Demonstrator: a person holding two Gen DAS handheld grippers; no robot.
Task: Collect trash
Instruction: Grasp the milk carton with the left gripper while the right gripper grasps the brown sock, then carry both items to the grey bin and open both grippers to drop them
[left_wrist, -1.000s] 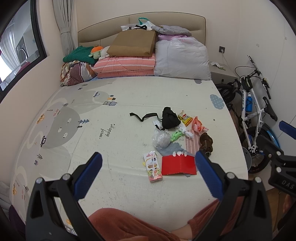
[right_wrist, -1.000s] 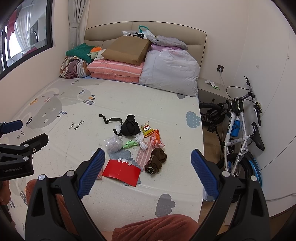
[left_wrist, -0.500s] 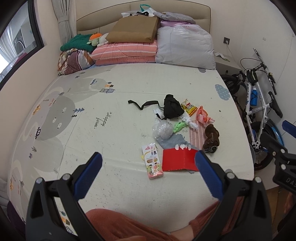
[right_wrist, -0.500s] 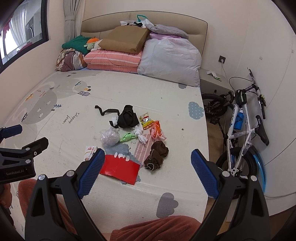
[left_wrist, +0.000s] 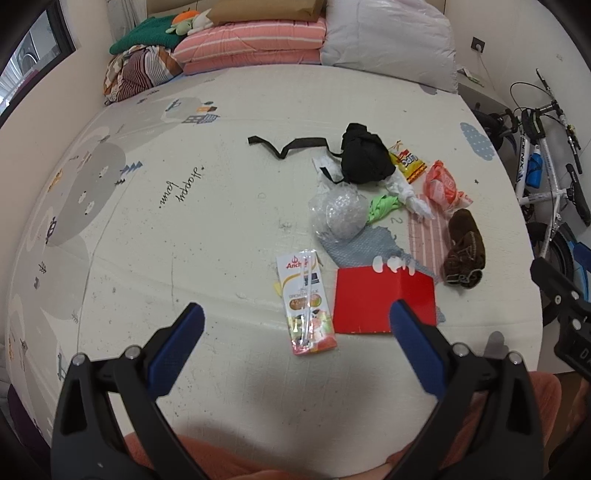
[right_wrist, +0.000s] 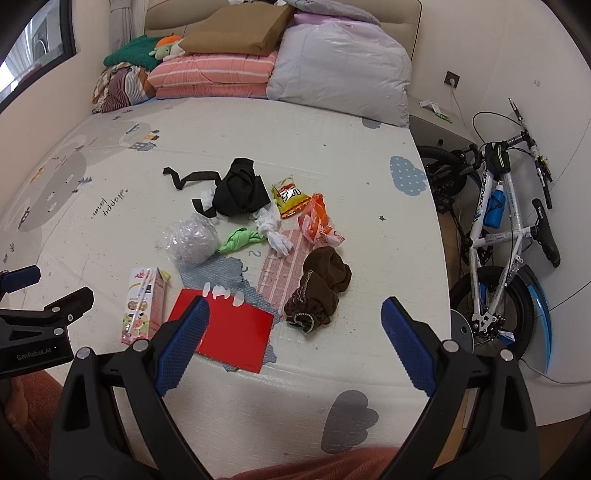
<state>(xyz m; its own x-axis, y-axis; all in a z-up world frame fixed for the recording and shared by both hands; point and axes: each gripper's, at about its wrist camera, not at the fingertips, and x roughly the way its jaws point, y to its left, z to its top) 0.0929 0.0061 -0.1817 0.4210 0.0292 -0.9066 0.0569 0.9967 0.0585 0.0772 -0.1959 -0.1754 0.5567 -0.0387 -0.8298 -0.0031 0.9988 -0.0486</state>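
So nothing is collected yet: my left gripper (left_wrist: 295, 332) and right gripper (right_wrist: 295, 325) hover with jaws wide apart and empty above the bed (left_wrist: 184, 229). Every scrap lies there untouched, milk carton (left_wrist: 306, 301), red card (left_wrist: 376, 301), bubble wrap (left_wrist: 341, 214), snack packet (right_wrist: 290, 195). I see no bin anywhere.

left wrist: above mat (left_wrist: 221, 229), facing headboard | right wrist: same, rightward | shared: litter

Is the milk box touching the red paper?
Apart. The left wrist view shows a strip of bare mat between the milk box and the red paper.
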